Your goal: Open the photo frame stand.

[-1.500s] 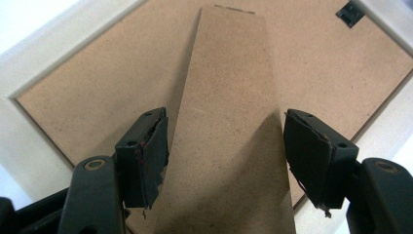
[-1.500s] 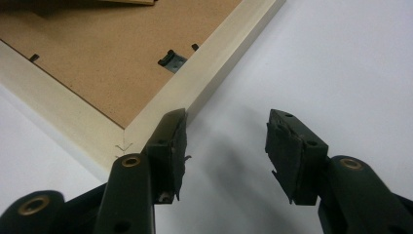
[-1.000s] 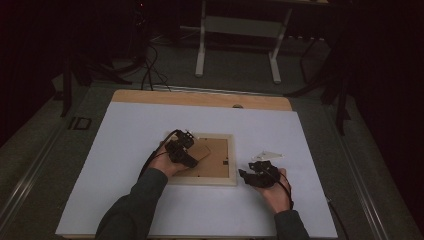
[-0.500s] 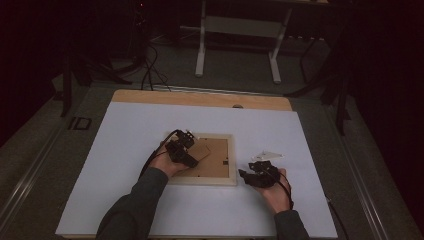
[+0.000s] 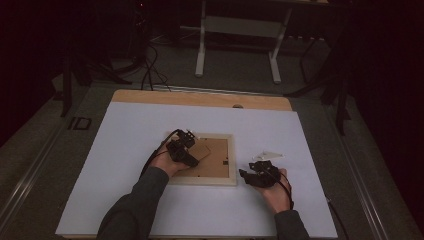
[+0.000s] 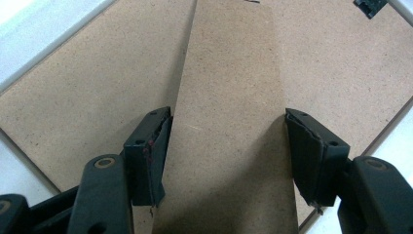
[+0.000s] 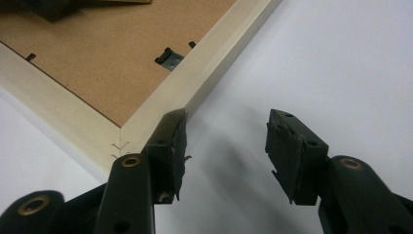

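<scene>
high view: the pale wooden picture frame (image 5: 202, 181) lies face down near the middle of the white table cover (image 5: 125, 150), its brown fibreboard backing panel (image 5: 220, 165) facing up. left gripper view: the brown fibreboard stand leg (image 6: 234, 97) lies on the backing panel between the jaws of the left gripper (image 6: 228, 146); the jaws stand wide apart, one at each long edge of the leg, and whether they press on the edges cannot be told. high view places the left gripper (image 5: 192, 155) over the left half of the frame. right gripper view: the right gripper (image 7: 226, 134) is parted wide and holds nothing; its left jaw sits just beside the outer edge of the frame (image 7: 195, 92) at a mitred corner, over bare cover. a small black metal retaining clip (image 7: 169, 57) sits at the inner edge of the frame there, and it appears to be turned over the backing. high view: a small white plastic piece (image 5: 267, 155) lies on the cover just beyond the right gripper (image 5: 248, 176), apart from the frame. judgement: the backing is seated in the frame, so the work looks well advanced; what remains is probably handling of the stand leg.
</scene>
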Available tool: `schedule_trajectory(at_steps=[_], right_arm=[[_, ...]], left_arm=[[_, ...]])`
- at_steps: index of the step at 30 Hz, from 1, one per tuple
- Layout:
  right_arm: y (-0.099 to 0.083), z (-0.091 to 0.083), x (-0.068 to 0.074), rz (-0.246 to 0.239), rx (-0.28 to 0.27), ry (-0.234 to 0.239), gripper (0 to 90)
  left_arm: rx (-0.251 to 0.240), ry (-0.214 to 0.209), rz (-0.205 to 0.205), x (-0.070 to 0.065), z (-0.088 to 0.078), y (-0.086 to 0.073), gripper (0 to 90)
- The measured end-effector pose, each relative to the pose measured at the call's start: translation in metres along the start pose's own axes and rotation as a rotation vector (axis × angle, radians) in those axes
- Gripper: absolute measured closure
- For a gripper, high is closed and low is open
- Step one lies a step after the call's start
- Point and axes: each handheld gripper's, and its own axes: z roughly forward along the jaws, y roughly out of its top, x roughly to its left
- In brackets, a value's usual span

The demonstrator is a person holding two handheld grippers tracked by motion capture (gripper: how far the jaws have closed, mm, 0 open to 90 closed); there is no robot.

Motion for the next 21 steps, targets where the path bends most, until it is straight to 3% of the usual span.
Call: schedule_trajectory(at_steps=[7, 21], right_arm=[[-0.0008, -0.0002, -0.0003, 0.004, -0.002, -0.003, 48.9], [-0.0013, -0.0019, -0.002, 0.04, -0.019, 0.005, 48.4]], left_arm=[[-0.016, 0.022, 0.033, -0.0024, -0.0004, -0.0017, 39.9], [-0.03, 0.038, 0.046, -0.0047, -0.0006, -0.0029, 40.0]])
